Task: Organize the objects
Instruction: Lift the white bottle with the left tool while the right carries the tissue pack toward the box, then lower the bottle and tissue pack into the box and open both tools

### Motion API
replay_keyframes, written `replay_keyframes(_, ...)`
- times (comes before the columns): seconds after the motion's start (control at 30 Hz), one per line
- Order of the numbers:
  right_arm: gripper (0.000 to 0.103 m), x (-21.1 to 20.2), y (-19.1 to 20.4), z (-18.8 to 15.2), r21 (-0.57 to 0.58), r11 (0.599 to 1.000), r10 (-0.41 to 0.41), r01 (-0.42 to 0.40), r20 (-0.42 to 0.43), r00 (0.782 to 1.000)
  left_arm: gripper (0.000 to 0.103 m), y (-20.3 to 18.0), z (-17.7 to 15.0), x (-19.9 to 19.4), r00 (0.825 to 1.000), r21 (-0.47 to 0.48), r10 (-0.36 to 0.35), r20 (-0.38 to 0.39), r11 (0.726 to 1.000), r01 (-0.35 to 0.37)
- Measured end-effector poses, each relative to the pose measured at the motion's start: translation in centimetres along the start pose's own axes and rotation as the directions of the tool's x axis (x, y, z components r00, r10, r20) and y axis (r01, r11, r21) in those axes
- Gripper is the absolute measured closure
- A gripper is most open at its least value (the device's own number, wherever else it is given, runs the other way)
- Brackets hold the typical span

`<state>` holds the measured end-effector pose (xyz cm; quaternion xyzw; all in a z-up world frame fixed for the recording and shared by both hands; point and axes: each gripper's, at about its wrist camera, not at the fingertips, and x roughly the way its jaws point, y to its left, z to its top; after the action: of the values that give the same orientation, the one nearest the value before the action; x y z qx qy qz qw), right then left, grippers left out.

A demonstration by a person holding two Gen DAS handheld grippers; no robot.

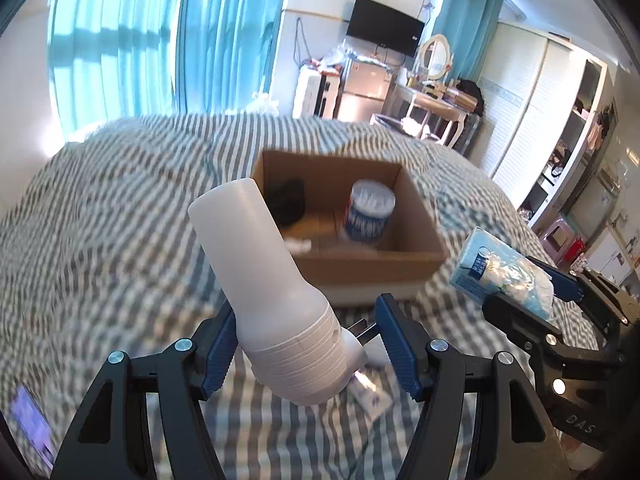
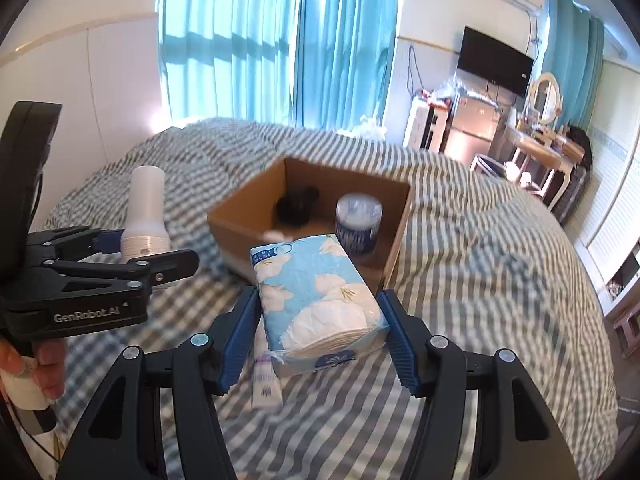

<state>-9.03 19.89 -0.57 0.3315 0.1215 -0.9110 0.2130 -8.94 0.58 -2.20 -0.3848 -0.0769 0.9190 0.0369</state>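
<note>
Brown cardboard box (image 2: 308, 216) sits open on the striped bed just beyond both tongs, the left tongs (image 1: 304, 344) clamped on a white plastic bottle (image 1: 276, 288) pointing boxward, the right tongs (image 2: 320, 336) clamped across a blue floral tissue pack (image 2: 316, 292), nearer its rim.

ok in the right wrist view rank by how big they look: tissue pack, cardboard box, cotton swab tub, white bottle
1. cardboard box
2. tissue pack, though it sits closest to the camera, so it looks larger than it is
3. white bottle
4. cotton swab tub; these last two look close, so their order is unsure
</note>
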Motion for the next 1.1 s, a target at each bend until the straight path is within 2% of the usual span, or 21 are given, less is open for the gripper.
replay_keyframes(0.3, 0.043, 0.5, -1.6, 6.0, 0.006, 1.0, -0.021, 0.021, 0.068, 0.997, 0.035, -0.6, 7.0, 1.6, 0.999, 0.066, 0.001, 0.045, 0.998, -0.004)
replay_keyframes(0.57, 0.043, 4.7, -3.5, 10.1, 0.023, 1.0, -0.021, 0.019, 0.051, 0.998, 0.035, -0.5, 10.5, 6.9, 1.0, 0.105, 0.012, 0.003, 0.994, -0.012)
replay_keyframes(0.7, 0.043, 7.3, -4.1, 10.6, 0.02, 1.0, -0.016, 0.015, 0.021, 1.0, 0.035, -0.9, 10.9, 10.1, 0.999, 0.133, 0.007, -0.035, 0.991, -0.002)
replay_keyframes(1.0, 0.043, 12.6, -5.4, 9.0, 0.033, 0.999, 0.022, -0.02, -0.059, 0.998, 0.035, -0.8, 10.1, 15.3, 0.995, 0.187, -0.03, -0.096, 0.981, 0.048)
replay_keyframes(1.1, 0.043, 14.3, -5.8, 8.7, 0.04, 0.999, 0.028, -0.025, -0.083, 0.996, 0.035, -0.9, 10.1, 16.5, 0.995, 0.213, -0.033, -0.095, 0.976, 0.052)
